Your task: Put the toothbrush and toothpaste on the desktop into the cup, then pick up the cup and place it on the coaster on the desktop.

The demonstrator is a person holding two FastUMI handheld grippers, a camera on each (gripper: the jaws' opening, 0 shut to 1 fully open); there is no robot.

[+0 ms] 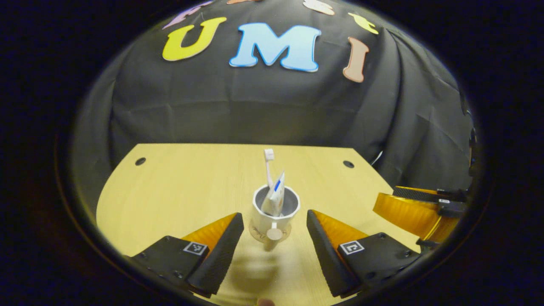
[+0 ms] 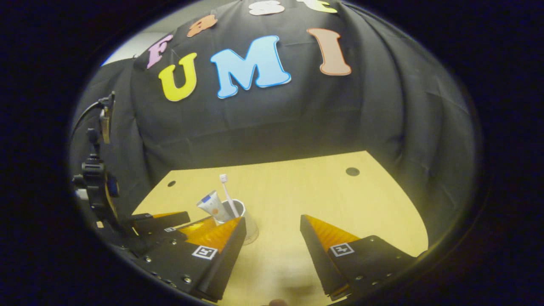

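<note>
Left gripper (image 1: 275,229) nearest, jaws spread wide, nothing between the fingers; white ceramic cup (image 1: 275,212) dead ahead on the centreline, just beyond the fingertips, its handle turned toward the camera. Cup upright on the pale wooden desktop (image 1: 182,187), apparently seated on a thin round coaster (image 1: 255,233), only partly visible. White toothbrush (image 1: 268,165) and white-and-blue toothpaste tube (image 1: 276,193) standing inside, long axes near vertical, leaning slightly. Right gripper (image 2: 272,238) also open and empty; cup (image 2: 244,221) off to its left, partly behind its left finger. Left gripper judged nearer and better aligned.
</note>
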